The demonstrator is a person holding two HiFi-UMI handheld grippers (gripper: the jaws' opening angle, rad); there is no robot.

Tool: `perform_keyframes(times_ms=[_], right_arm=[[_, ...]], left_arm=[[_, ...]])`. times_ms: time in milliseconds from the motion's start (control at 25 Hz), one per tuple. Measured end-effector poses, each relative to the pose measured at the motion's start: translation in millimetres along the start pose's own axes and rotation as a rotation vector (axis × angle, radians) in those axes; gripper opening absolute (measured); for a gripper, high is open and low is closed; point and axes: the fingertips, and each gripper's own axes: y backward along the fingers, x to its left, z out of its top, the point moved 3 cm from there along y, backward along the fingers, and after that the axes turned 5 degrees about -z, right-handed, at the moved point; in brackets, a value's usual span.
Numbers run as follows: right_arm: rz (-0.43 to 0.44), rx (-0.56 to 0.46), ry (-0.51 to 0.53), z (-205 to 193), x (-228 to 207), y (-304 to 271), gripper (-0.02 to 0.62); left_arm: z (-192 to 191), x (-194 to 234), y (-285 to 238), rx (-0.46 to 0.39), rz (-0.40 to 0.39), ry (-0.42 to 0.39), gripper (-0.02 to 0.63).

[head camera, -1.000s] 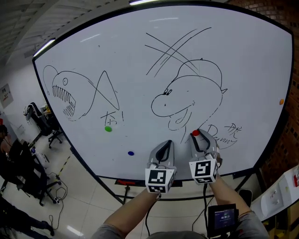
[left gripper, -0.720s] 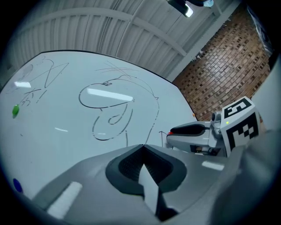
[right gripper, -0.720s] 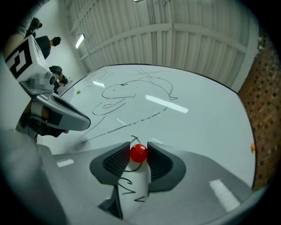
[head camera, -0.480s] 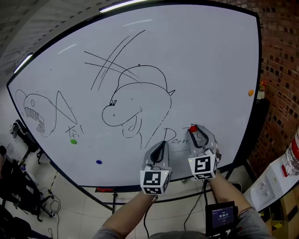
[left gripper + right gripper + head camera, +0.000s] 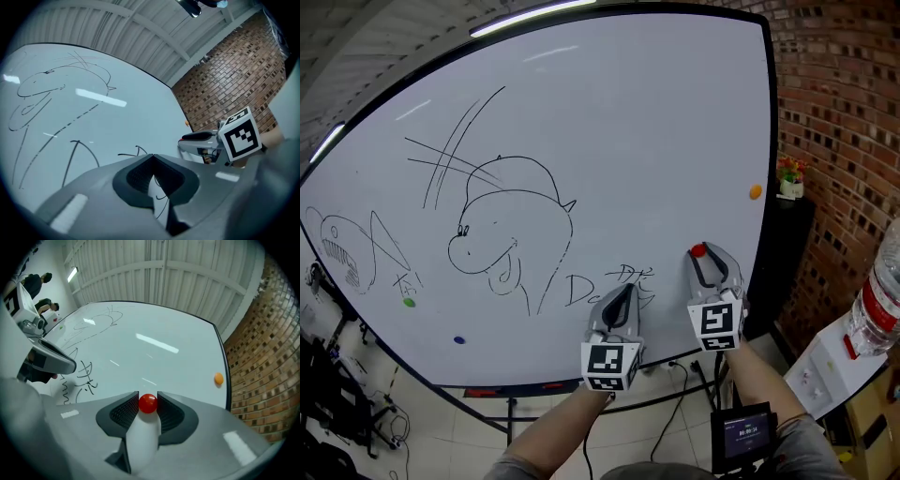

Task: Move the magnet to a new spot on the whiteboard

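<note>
A small round red magnet (image 5: 148, 403) sits between the jaws of my right gripper (image 5: 148, 395), which is shut on it. In the head view, the red magnet (image 5: 698, 250) and right gripper (image 5: 703, 258) are in front of the lower right part of the whiteboard (image 5: 609, 103), right of the scribbled signature. I cannot tell if the magnet touches the board. My left gripper (image 5: 624, 291) is beside it to the left, over the signature, jaws together and empty; its tips (image 5: 152, 158) meet.
An orange magnet (image 5: 755, 191) sticks near the board's right edge. A green magnet (image 5: 409, 302) and a blue one (image 5: 458, 339) are far left. A brick wall (image 5: 834, 112), a black cabinet (image 5: 783, 244) and a water bottle (image 5: 874, 305) are to the right.
The right gripper has carried the red magnet rightward along the board, from below the cartoon head to right of the signature. The left gripper moved along beside it.
</note>
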Motion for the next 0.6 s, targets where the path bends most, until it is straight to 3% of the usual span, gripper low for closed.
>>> perform_keyframes(times_ms=[600], right_arm=[[-0.092, 0.011, -0.092, -42.7, -114.9, -4.7, 0.127]], left_arm=[[8.5, -68.0, -69.9, -0.052, -0.077, -0.001, 0.001]])
